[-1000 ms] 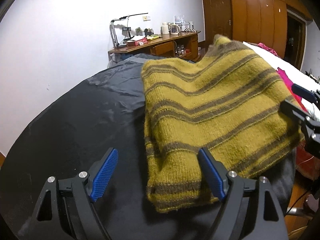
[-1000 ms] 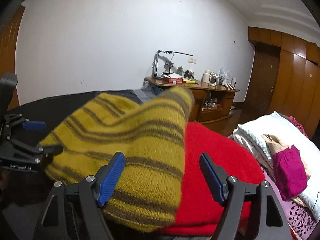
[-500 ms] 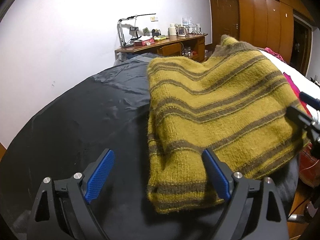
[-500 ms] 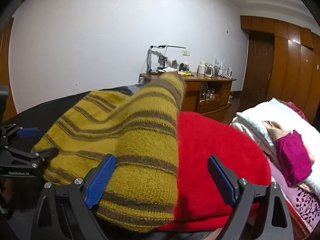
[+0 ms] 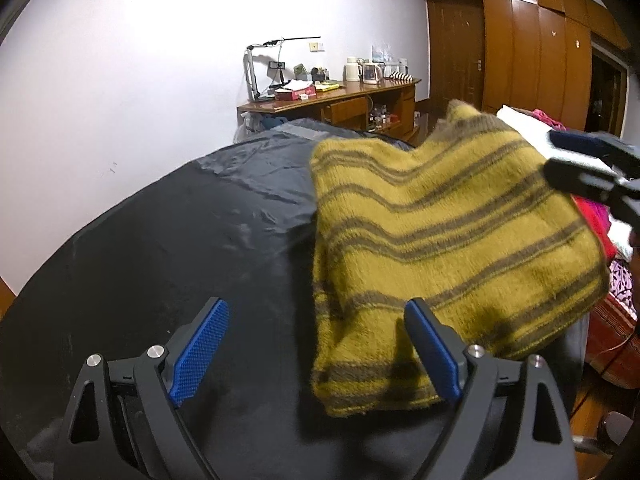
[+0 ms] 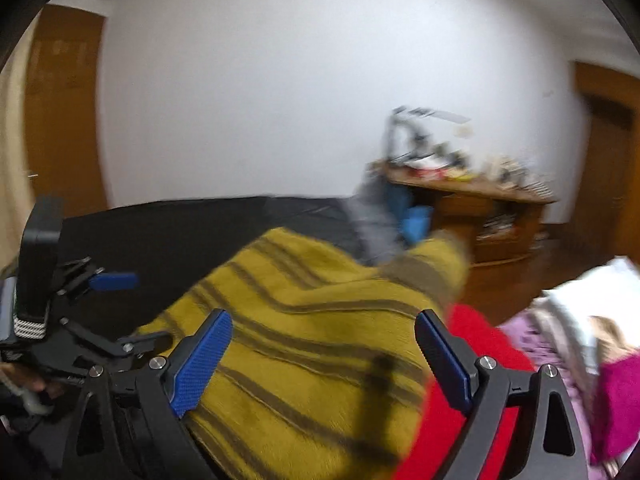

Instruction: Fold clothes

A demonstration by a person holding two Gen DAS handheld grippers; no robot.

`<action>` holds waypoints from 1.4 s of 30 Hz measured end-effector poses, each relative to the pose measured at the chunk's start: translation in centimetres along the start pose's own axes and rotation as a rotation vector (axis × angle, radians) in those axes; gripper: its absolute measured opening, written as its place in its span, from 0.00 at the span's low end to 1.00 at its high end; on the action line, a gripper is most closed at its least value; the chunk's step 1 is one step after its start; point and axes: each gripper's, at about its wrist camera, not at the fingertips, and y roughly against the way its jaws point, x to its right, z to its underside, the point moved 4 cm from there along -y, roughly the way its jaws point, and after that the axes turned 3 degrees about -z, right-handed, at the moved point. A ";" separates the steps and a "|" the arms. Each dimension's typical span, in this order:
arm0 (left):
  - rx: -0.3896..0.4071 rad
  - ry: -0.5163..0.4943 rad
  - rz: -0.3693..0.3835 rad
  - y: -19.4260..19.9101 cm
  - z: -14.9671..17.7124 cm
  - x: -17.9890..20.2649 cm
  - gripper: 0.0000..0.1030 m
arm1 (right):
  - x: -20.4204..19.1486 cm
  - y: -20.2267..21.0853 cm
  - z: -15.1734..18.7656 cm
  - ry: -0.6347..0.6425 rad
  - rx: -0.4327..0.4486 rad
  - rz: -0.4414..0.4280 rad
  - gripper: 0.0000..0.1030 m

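A folded mustard-yellow sweater (image 5: pixel 448 248) with brown stripes lies on the right part of a black-covered table (image 5: pixel 168 248). Its right side rests on a red garment (image 6: pixel 472 392). My left gripper (image 5: pixel 316 350) stands open just in front of the sweater's near edge, its right finger over the fabric, nothing held. My right gripper (image 6: pixel 324 356) is open too, hovering above the sweater (image 6: pixel 304 344) with nothing between its fingers. That same right gripper (image 5: pixel 588 172) shows at the far right edge of the left wrist view, and the left gripper (image 6: pixel 96 320) at the left of the right one.
A wooden desk (image 5: pixel 332 100) with a lamp, kettle and small items stands against the white wall. Wooden wardrobe doors (image 5: pixel 520 48) fill the back right. Piled clothes, white, pink and magenta (image 6: pixel 616 396), lie to the right of the red garment.
Both open grippers have pulled back from the sweater. The right gripper rose and swung left, blurring its view. The sweater stays folded in place.
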 end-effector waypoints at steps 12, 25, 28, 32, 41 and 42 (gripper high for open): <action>-0.066 0.036 0.059 -0.9 0.2 0.0 0.99 | 1.0 -3.8 1.1 0.093 -0.152 0.045 0.91; -0.093 0.097 0.088 1.5 0.5 -0.7 0.99 | -1.9 3.3 4.3 -0.170 -0.001 0.182 0.92; -0.088 0.083 0.102 2.1 0.6 -0.1 0.99 | -3.8 5.1 5.9 -0.140 0.018 0.247 0.92; -0.078 0.053 0.126 3.2 0.5 1.4 0.99 | -5.9 6.6 6.7 -0.069 0.028 0.298 0.92; -0.015 0.004 0.145 5.2 0.3 2.8 0.99 | -8.1 7.0 7.9 -0.055 0.028 0.319 0.92; -0.008 0.000 0.144 5.4 0.4 2.8 0.99 | -8.4 6.9 8.0 -0.055 0.026 0.315 0.92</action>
